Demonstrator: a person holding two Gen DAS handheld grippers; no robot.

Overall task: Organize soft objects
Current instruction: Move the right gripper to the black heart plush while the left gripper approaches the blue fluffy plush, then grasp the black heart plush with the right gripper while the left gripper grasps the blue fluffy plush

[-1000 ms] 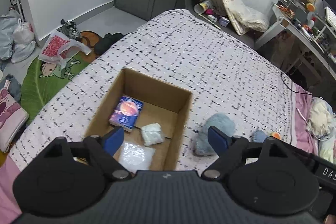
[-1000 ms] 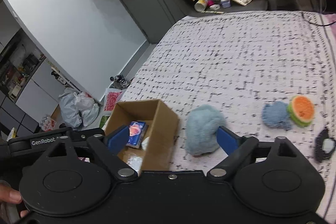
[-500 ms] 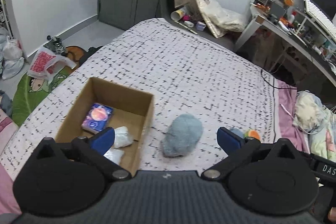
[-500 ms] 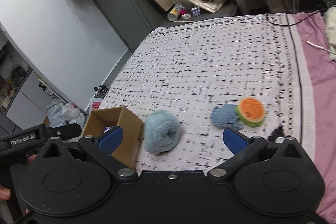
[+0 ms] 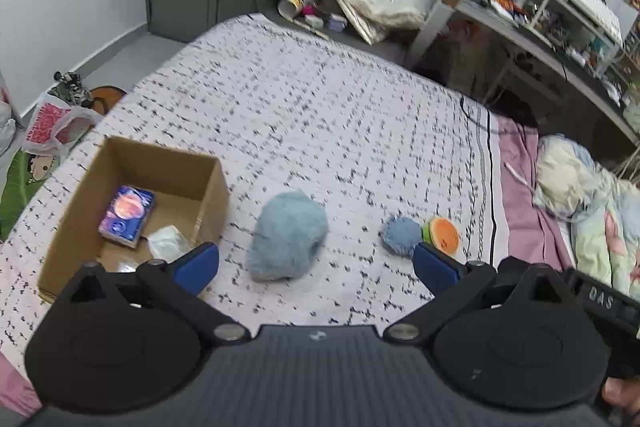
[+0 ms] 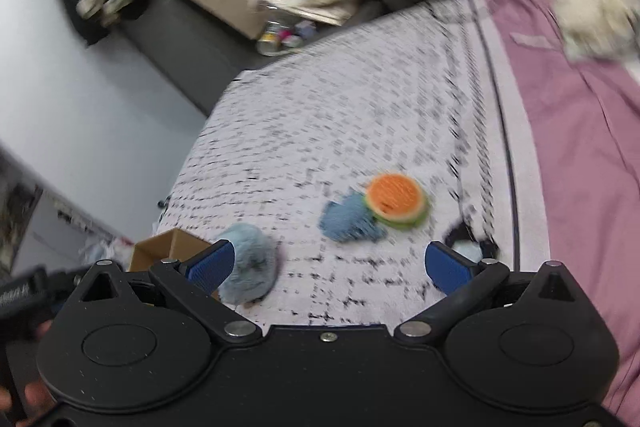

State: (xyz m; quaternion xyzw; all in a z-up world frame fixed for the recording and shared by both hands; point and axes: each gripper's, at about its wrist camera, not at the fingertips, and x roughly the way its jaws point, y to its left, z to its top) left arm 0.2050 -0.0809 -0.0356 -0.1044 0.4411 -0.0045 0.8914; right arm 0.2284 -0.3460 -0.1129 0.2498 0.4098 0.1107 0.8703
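A bedroom is showing in both wrist views: a bed (image 5: 320, 115) under a white bedspread with black dashes, with a cluttered desk beyond its far right corner. A cardboard box (image 5: 72, 223) is sitting on the bedspread at the left, already holding a printed packet (image 5: 127, 215) and a pale wrapped bundle (image 5: 168, 242).

The left gripper (image 5: 316, 267) is standing wide open and empty, its jaws having just been opening, with nothing between them. The right gripper (image 6: 327, 267) is likewise wide open and empty after opening.

The large blue fluffy plush (image 5: 286, 237) is lying just beside the box's right wall. A smaller blue fluffy piece (image 5: 400, 235) is lying further right, touching an orange-and-green watermelon-slice toy (image 5: 444, 235). A dark object near the right gripper's right jaw is too blurred to identify.

Judgement: all three are looking light, compressible and non-fragile; pile may be slipping under shallow contact. Grasping across the plush's mid-body appears soundest.
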